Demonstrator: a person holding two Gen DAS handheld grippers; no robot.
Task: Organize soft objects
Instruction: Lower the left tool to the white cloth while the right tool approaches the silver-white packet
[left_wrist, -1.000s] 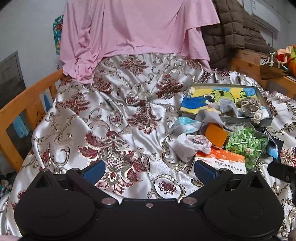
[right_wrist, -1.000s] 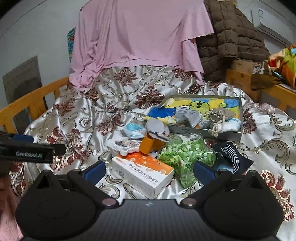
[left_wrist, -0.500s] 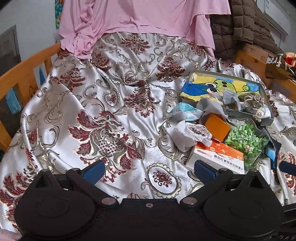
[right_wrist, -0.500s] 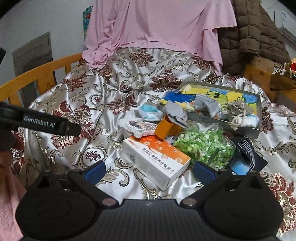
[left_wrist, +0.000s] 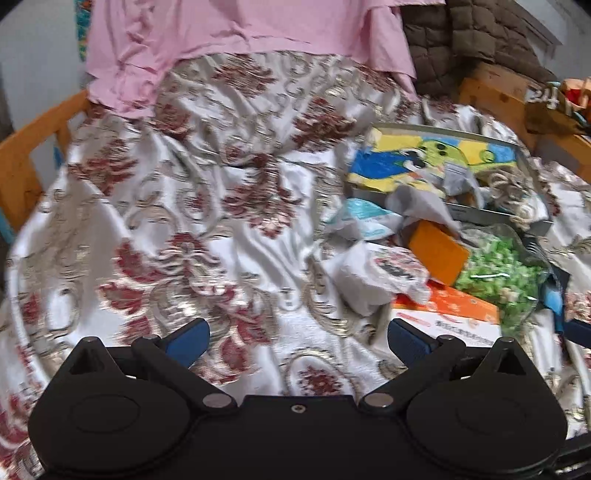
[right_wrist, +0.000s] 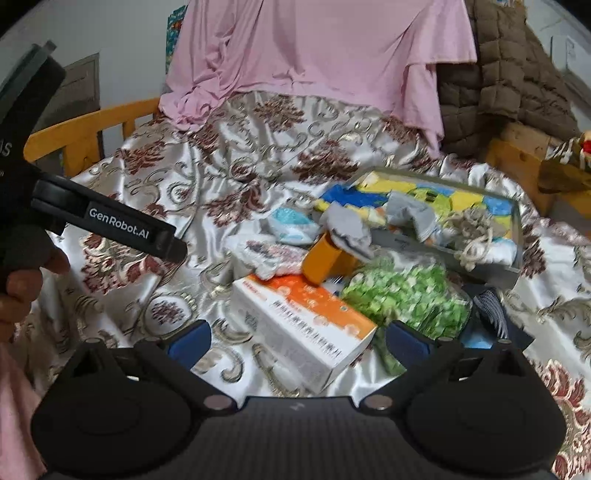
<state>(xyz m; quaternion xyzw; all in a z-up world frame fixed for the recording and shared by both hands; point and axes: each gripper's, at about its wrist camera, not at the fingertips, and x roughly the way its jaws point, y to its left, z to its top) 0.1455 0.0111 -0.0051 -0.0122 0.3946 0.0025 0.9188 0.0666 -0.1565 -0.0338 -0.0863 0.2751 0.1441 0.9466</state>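
Grey tray (right_wrist: 491, 271) on the bed: cartoon towel (right_wrist: 476, 201), grey sock (right_wrist: 413, 216), rope bundle (right_wrist: 474, 230) inside. More socks just beside it. Left gripper (left_wrist: 297, 338) and right gripper (right_wrist: 297, 338) both wide open, empty.

Both your wrist cams look forward and down across the bed (left_wrist: 207, 229), pretty close. They share the tray (left_wrist: 535, 221) (right_wrist: 517, 236) and clutter; the right one also catches your left gripper (right_wrist: 107, 225).
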